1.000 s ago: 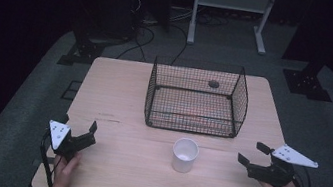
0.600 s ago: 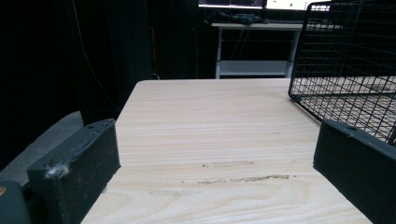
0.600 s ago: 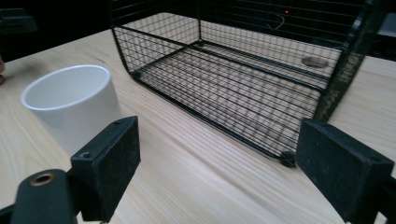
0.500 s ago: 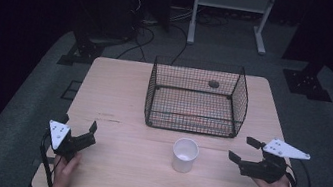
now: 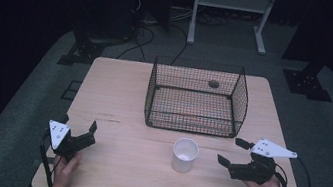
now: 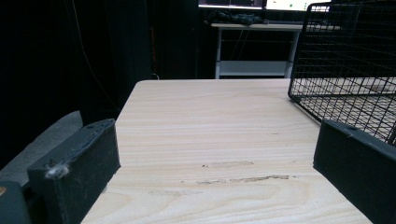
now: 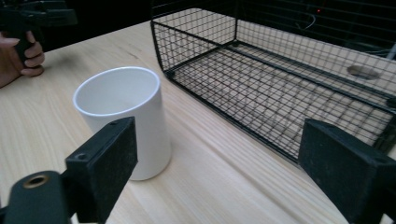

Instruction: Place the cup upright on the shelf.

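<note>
A white cup [image 5: 184,154] stands upright and empty on the wooden table [image 5: 118,96], just in front of a black wire basket [image 5: 190,122]. My right gripper [image 5: 230,151] is open at the cup's right, a short gap away, with its jaws pointing at it. In the right gripper view the cup [image 7: 122,119] stands just beyond the left jaw of the gripper [image 7: 224,158], and the basket [image 7: 280,70] lies behind. My left gripper [image 5: 79,124] rests open near the front left of the table. Its jaws [image 6: 217,158] frame bare wood, with the basket [image 6: 345,60] at the right.
A small dark round spot [image 5: 213,84] shows at the basket's back side. A white shelf frame [image 5: 232,2] and cables stand on the floor beyond the table. The person's other hand [image 7: 21,51] with the left gripper appears far left in the right gripper view.
My right gripper has moved left across the table toward the cup, still open. The left gripper and the cup have stayed put.
</note>
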A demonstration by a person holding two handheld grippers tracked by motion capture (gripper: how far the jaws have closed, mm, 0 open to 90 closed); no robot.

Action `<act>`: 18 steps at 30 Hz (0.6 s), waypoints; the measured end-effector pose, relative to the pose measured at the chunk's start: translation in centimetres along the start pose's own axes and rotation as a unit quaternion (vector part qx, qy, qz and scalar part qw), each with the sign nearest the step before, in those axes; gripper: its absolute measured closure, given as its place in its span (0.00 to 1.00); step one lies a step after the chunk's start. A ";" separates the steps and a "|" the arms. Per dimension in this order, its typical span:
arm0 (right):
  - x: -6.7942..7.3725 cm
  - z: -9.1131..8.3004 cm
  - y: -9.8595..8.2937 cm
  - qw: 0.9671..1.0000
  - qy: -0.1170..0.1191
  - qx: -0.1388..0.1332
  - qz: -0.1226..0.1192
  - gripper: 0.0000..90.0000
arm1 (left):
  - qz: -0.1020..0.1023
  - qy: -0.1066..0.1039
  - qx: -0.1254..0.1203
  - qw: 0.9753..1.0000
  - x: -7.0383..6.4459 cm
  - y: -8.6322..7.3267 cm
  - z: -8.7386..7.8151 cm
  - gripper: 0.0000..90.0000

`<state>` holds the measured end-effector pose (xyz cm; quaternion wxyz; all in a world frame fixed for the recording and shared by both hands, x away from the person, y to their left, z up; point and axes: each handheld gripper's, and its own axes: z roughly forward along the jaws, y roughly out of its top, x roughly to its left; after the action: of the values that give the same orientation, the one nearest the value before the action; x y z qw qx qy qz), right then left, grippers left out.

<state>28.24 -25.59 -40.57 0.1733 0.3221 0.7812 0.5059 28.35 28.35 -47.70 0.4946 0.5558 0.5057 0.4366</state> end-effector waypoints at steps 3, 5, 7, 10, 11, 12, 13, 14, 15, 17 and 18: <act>0.6 0.4 0.1 1.000 0.006 0.002 -0.005 0.11 | -0.001 0.000 0.000 1.000 0.0 0.0 0.0 0.00; 0.8 0.7 0.2 1.000 0.011 0.004 -0.007 0.11 | -0.002 0.000 -0.001 1.000 0.0 0.0 0.0 0.00; 1.2 1.0 0.2 1.000 0.016 0.007 -0.011 0.11 | -0.002 0.000 -0.001 1.000 0.0 0.0 0.0 0.00; 1.6 1.4 0.3 0.999 0.028 0.011 -0.013 0.11 | -0.002 0.000 -0.001 1.000 0.0 0.0 0.0 0.00; 1.8 1.5 0.3 0.999 0.030 0.013 -0.014 0.11 | -0.002 0.000 -0.001 1.000 0.0 0.0 0.0 0.00; 2.1 1.7 0.3 0.999 0.033 0.014 -0.016 0.11 | -0.002 0.000 -0.001 1.000 0.0 0.0 0.0 0.00; 2.2 1.8 0.3 0.999 0.034 0.015 -0.018 0.11 | -0.002 0.000 -0.001 1.000 0.0 0.0 0.0 0.00; 2.4 1.9 0.4 0.999 0.036 0.015 -0.019 0.11 | -0.002 0.000 -0.001 1.000 0.0 0.0 0.0 0.00; 2.5 2.0 0.4 0.999 0.039 0.014 -0.020 0.11 | -0.002 0.000 -0.001 1.000 0.0 0.0 0.0 0.00; 2.7 2.1 0.4 0.999 0.046 0.013 -0.020 0.11 | -0.003 0.000 -0.001 1.000 0.0 0.0 0.0 0.00; 2.9 2.2 0.5 0.999 0.047 0.012 -0.020 0.11 | -0.002 0.000 -0.001 1.000 0.0 0.0 0.0 0.00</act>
<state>27.62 -22.02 -40.91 0.1431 0.2843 0.8007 0.5075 28.37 28.39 -47.71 0.4964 0.5543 0.5065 0.4357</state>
